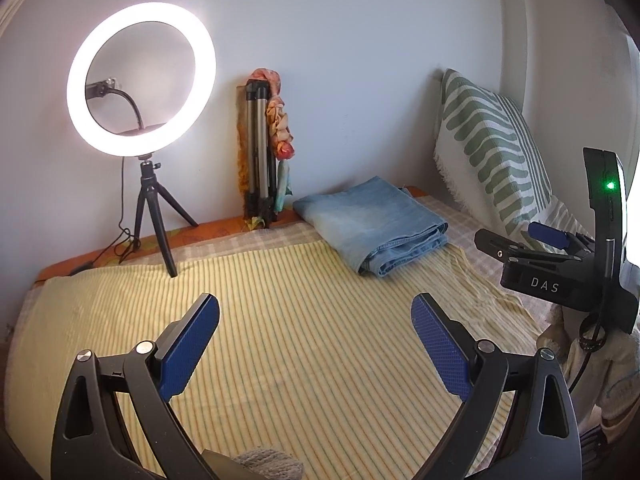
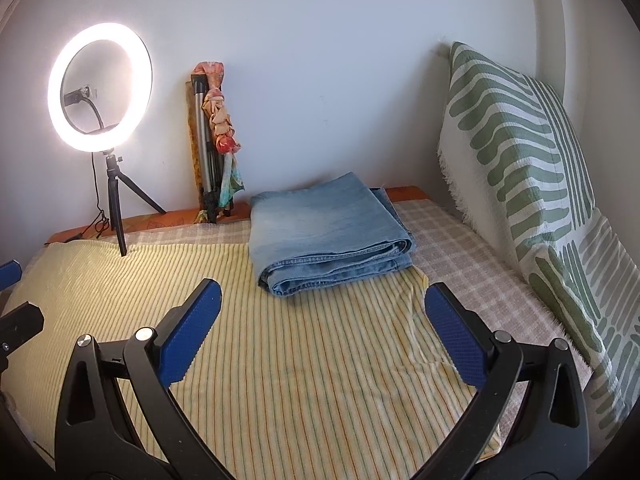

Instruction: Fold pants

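Light blue denim pants [image 1: 374, 222] [image 2: 328, 232] lie folded in a thick rectangle at the far side of the bed, half on the yellow striped cloth [image 1: 288, 320] [image 2: 300, 360]. My left gripper [image 1: 316, 344] hovers open over the cloth, well short of the pants, nothing between its blue pads. My right gripper [image 2: 322, 332] is open too, just in front of the pants and not touching them. The right gripper's body [image 1: 560, 264] shows at the right edge of the left wrist view. A bit of the left gripper [image 2: 12, 304] shows at the left edge of the right wrist view.
A lit ring light on a small tripod [image 1: 140, 88] [image 2: 100, 88] stands at the back left, its cable trailing on the bed. A folded tripod with a scarf [image 1: 264, 148] [image 2: 212, 140] leans on the wall. A green-patterned pillow [image 1: 492, 148] [image 2: 532, 168] stands at the right.
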Tool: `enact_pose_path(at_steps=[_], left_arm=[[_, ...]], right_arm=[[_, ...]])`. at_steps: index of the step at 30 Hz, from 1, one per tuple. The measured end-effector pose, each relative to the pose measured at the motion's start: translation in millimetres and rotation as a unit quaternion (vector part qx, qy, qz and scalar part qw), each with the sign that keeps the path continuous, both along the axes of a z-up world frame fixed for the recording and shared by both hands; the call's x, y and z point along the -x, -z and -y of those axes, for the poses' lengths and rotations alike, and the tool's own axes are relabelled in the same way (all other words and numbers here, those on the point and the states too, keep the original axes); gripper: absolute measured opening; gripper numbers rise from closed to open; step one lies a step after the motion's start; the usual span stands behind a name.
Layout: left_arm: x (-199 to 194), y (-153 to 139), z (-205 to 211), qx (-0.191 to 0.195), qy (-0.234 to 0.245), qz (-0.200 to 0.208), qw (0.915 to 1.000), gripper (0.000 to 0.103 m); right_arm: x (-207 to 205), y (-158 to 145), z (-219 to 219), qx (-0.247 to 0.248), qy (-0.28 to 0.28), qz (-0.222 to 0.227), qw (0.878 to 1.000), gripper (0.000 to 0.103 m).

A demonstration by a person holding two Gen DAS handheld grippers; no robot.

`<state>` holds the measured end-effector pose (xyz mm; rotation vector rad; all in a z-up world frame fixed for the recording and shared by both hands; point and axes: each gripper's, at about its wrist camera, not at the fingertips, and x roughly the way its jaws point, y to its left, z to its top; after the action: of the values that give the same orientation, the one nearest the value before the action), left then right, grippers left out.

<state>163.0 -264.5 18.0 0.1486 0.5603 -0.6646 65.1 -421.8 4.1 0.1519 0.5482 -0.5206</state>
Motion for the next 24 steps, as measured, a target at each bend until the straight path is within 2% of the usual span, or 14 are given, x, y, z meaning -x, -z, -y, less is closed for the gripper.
enact_pose_path(at_steps=[24], left_arm=[[-3.7,-0.3,0.4,0.006,-0.001,-0.005,1.0,0.097]], right_arm=[[-6.2,4.6,4.7,-0.012,-0.001,0.001,1.0,0.103]])
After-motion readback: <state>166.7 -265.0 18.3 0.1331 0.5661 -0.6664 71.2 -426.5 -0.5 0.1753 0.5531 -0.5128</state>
